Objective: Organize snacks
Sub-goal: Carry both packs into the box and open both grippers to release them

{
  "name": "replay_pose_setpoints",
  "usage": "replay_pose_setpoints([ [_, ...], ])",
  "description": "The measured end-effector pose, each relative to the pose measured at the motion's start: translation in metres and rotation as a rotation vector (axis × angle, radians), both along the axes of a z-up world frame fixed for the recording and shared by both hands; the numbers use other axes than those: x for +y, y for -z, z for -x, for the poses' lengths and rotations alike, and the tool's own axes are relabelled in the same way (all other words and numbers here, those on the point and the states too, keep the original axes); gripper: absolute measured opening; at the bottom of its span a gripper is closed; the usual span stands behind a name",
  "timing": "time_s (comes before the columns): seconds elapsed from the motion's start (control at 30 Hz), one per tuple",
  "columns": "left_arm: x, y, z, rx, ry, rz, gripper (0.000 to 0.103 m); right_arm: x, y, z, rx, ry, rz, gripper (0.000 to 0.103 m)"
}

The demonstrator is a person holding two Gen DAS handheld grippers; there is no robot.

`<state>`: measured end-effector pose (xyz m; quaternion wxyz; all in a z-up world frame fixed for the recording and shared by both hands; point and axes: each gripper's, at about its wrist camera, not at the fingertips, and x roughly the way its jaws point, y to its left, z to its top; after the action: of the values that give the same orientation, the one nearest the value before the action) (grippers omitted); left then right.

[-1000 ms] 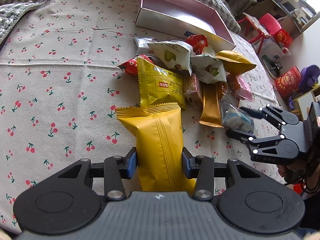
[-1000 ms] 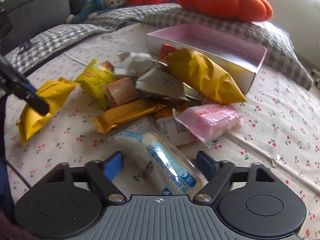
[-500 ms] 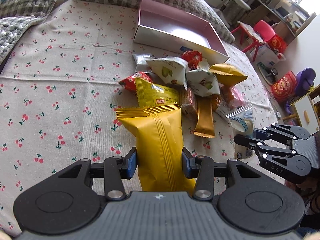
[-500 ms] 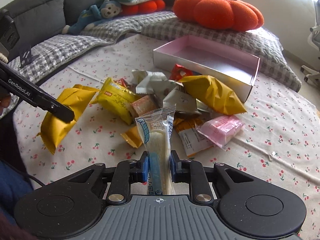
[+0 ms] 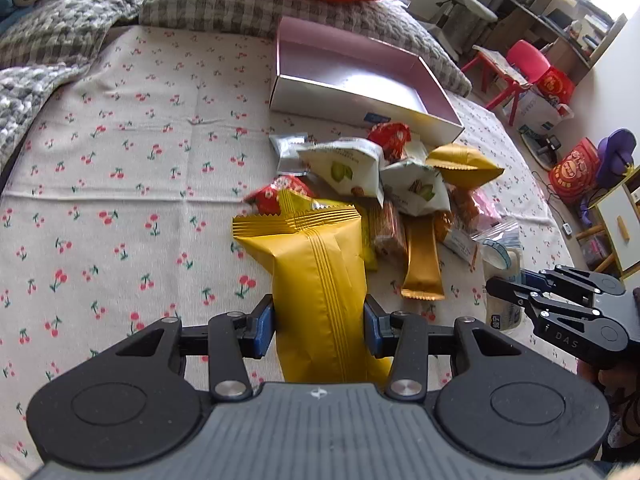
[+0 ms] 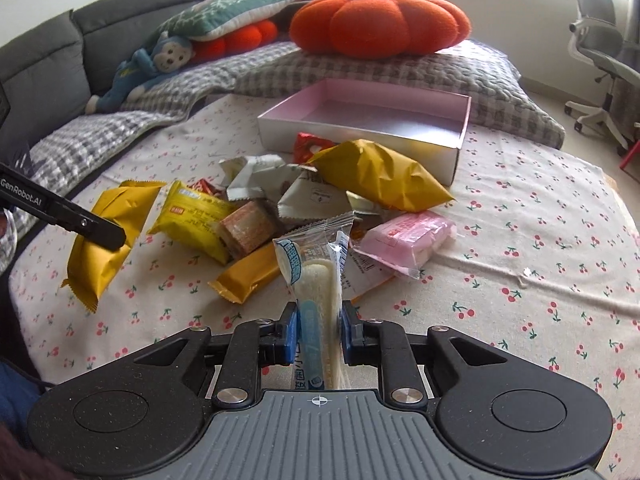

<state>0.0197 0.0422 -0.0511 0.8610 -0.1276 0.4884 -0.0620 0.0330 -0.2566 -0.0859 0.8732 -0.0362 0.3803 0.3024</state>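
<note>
— Yellow foil snack packet [image 5: 320, 300]: where is it sitting?
— Left gripper [image 5: 319, 326] is clamping it between both jaws.
— Right gripper [image 6: 316, 332]?
— Squeezing a clear-wrapped white cake bar [image 6: 318, 280]; snack pile [image 6: 304, 200] and pink box [image 6: 372, 120] are lying ahead of the jaws.

Both views are lit by soft daylight. In the right wrist view the light is admitted from a blown-out window above and to the right of the pink box [image 6: 400, 120], and a pale sheen is laid across the box floor. The same glare is seen on the box floor in the left wrist view, where the window far right of the box [image 5: 360, 80] is overexposed. Shadows are kept faint and short. Strong fisheye bending is shown at all edges, and the corners are darkened. Slight smearing is seen on the snack pile [image 5: 360, 184] just in front of the box.
</note>
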Motion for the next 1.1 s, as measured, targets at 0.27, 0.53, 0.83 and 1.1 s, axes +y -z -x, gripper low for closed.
replay_pose_setpoints([
  [0.27,-0.006,-0.01,-0.023,-0.043,0.024,0.034,0.041,-0.008,-0.022,-0.015,-0.035,0.041,-0.077,0.019],
  [0.53,-0.008,-0.025,-0.07,-0.118,0.031,0.042,0.041,-0.014,-0.074,-0.059,-0.149,0.078,-0.192,0.019],
  [0.83,-0.006,-0.051,-0.15,-0.216,0.016,0.029,0.041,0.008,-0.095,-0.158,-0.21,0.14,-0.165,0.019],
  [1.1,-0.026,-0.027,-0.198,-0.212,0.042,-0.088,0.041,0.025,-0.039,-0.22,-0.067,0.197,-0.103,0.019],
])
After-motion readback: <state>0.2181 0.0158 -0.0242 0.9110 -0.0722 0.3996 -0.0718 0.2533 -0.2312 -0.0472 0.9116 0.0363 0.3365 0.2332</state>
